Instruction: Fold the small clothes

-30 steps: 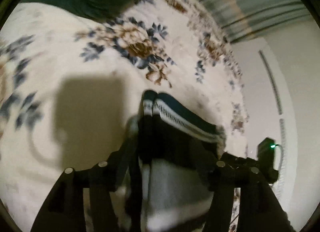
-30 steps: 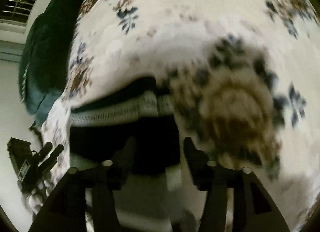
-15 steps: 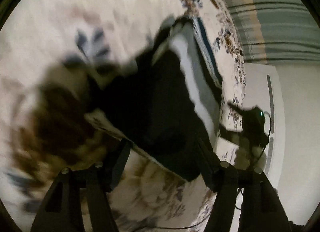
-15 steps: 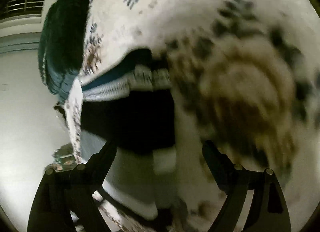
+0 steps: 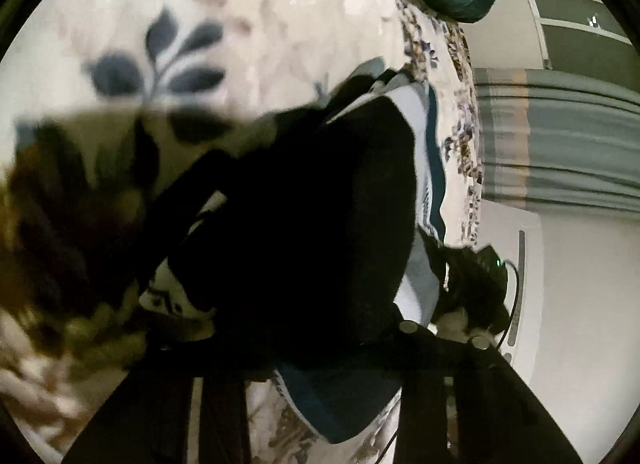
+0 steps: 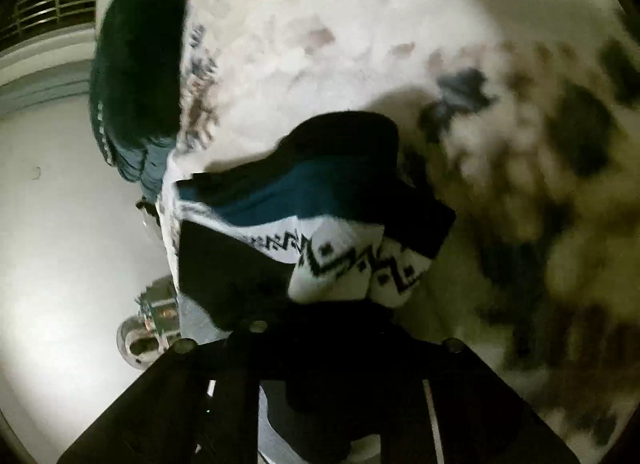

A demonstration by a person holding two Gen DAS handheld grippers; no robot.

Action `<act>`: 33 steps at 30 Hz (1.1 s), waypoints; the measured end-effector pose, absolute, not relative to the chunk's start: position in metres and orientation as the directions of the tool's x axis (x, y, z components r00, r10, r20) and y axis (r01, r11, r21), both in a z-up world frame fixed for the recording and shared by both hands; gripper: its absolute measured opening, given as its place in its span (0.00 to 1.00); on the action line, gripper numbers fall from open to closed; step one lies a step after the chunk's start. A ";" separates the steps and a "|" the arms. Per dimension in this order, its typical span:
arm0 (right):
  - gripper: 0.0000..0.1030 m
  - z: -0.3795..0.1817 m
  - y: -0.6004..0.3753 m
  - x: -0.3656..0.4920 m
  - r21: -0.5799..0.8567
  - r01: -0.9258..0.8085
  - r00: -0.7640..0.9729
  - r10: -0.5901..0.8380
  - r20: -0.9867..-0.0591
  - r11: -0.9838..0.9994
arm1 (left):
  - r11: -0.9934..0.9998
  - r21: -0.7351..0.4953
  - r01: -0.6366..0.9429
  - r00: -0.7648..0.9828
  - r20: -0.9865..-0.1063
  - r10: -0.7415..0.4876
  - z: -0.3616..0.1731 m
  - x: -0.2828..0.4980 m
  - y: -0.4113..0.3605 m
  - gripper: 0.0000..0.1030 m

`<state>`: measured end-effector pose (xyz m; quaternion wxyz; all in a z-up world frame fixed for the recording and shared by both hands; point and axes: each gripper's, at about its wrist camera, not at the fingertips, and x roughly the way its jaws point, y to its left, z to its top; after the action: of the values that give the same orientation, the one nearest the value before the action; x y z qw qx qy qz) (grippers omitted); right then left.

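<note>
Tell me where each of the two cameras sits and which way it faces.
Left wrist: rides on the left gripper, looking along its fingers at the black, white and teal garment on the floral bedspread; only its dark fingers show.
Right wrist: rides on the right gripper, facing the garment's zigzag-patterned band close up; only its dark fingers show.
Shared: the garment, the bedspread and the dark green bundle at the bed's edge.
</note>
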<state>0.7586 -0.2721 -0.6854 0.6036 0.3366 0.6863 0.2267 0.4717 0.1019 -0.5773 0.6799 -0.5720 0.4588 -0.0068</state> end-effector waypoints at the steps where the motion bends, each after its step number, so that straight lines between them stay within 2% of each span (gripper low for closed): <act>1: 0.14 -0.676 -0.276 0.750 0.728 0.202 -0.015 0.745 -0.667 0.656 | 0.366 -0.784 -0.501 0.573 -0.618 -0.539 -0.569 0.477 0.109 0.28; 5: 0.13 -0.635 -0.287 0.694 0.757 0.250 0.075 0.767 -0.637 0.604 | 0.482 -0.768 -0.422 0.538 -0.640 -0.548 -0.533 0.497 0.132 0.28; 9: 0.13 -0.605 -0.294 0.605 0.742 0.308 0.127 0.747 -0.653 0.596 | 0.596 -0.746 -0.297 0.466 -0.658 -0.592 -0.499 0.515 0.148 0.28; 13: 0.14 -0.602 -0.285 0.496 0.666 0.386 0.126 0.678 -0.724 0.639 | 0.716 -0.659 -0.231 0.299 -0.748 -0.593 -0.520 0.507 0.139 0.36; 16: 0.23 -0.639 -0.285 0.454 0.595 0.457 0.025 0.659 -0.751 0.661 | 0.773 -0.570 -0.279 0.209 -0.822 -0.530 -0.549 0.486 0.134 0.41; 17: 0.34 -0.647 -0.289 0.448 0.587 0.483 0.010 0.666 -0.746 0.650 | 0.756 -0.582 -0.300 0.223 -0.813 -0.537 -0.552 0.478 0.136 0.44; 18: 0.40 -0.649 -0.293 0.445 0.587 0.495 0.012 0.671 -0.741 0.640 | 0.729 -0.603 -0.324 0.261 -0.798 -0.544 -0.550 0.469 0.139 0.47; 19: 0.52 -0.648 -0.301 0.442 0.578 0.497 0.014 0.660 -0.751 0.647 | 0.708 -0.613 -0.350 0.296 -0.790 -0.537 -0.544 0.461 0.143 0.52; 20: 0.57 -0.642 -0.310 0.441 0.564 0.482 0.012 0.639 -0.769 0.670 | 0.693 -0.619 -0.369 0.327 -0.785 -0.527 -0.537 0.452 0.145 0.54; 21: 0.58 -0.635 -0.318 0.440 0.552 0.470 0.012 0.620 -0.784 0.689 | 0.681 -0.624 -0.383 0.353 -0.780 -0.516 -0.532 0.445 0.147 0.54; 23: 0.59 -0.616 -0.334 0.444 0.516 0.438 0.017 0.567 -0.824 0.736 | 0.672 -0.620 -0.404 0.389 -0.782 -0.487 -0.522 0.429 0.149 0.61; 28: 0.67 -0.580 -0.355 0.493 0.481 0.303 0.083 0.480 -0.873 0.823 | 0.735 -0.550 -0.397 0.411 -0.823 -0.393 -0.517 0.423 0.148 0.62; 33: 0.67 -0.614 -0.328 0.606 0.510 0.129 0.086 0.503 -0.860 0.850 | 0.828 -0.456 -0.326 0.399 -0.861 -0.316 -0.533 0.468 0.136 0.62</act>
<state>0.6064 -0.3280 -0.6139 0.6974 0.2384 0.6624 0.1342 0.4678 0.1358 -0.5331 0.7834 -0.2931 0.5481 0.0031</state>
